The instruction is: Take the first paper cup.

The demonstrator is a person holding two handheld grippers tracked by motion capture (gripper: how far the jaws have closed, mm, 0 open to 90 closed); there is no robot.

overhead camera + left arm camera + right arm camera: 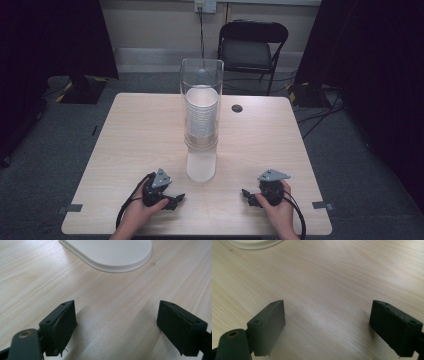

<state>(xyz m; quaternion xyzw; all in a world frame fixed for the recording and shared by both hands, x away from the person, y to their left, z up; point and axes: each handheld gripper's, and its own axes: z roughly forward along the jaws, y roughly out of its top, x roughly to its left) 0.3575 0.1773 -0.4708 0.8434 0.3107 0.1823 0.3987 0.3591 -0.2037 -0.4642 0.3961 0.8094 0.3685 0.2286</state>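
Note:
A tall clear tube (201, 80) stands upright at the middle of the light wooden table (140, 130) and holds a stack of white cups (202, 117). Its white base (201, 165) reaches toward the front edge; the base's rounded end (110, 252) lies ahead of the left jaws, and a sliver of it (254, 243) sits at the top left of the right gripper view. My left gripper (175, 201) rests on the table front left of the base, open, nothing between its jaws. My right gripper (246, 195) rests front right, open and empty, pointing toward the left one.
A small dark round hole (237, 108) sits in the tabletop right of the tube. Behind the table stands a black folding chair (252, 47). Cables and dark equipment lie on the grey carpet around the table. Bare wood spreads either side of the tube.

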